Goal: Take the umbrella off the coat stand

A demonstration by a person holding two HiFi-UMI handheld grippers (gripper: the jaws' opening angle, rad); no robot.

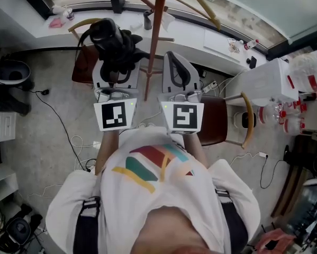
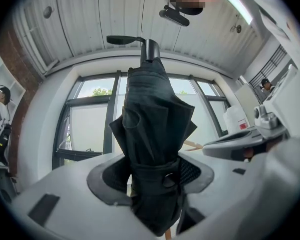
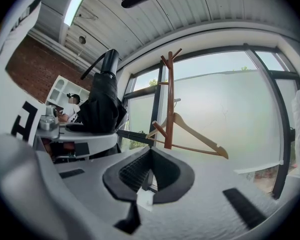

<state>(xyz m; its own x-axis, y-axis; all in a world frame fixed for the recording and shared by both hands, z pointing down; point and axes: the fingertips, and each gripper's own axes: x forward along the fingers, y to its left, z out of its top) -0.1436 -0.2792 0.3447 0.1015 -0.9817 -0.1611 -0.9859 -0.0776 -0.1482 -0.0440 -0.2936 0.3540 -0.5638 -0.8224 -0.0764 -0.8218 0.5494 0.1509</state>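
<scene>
So, starting at the pads of the left gripper: they sit well apart and press on both sides of the folded black umbrella, pinching it low down, right around its buttoned tie strap. From there the umbrella's long axis runs straight up between the jaws. It stands upright, and the end with the short round stub and a thin black loop points at the ceiling. In the head view we see it as a dark bundle just left of the wooden coat stand, and the right gripper view shows it apart from the pole, hanging on no peg. Our right gripper has its jaws drawn together with nothing in them and faces the stand. A wooden hanger hangs on the stand, with the window behind it.
</scene>
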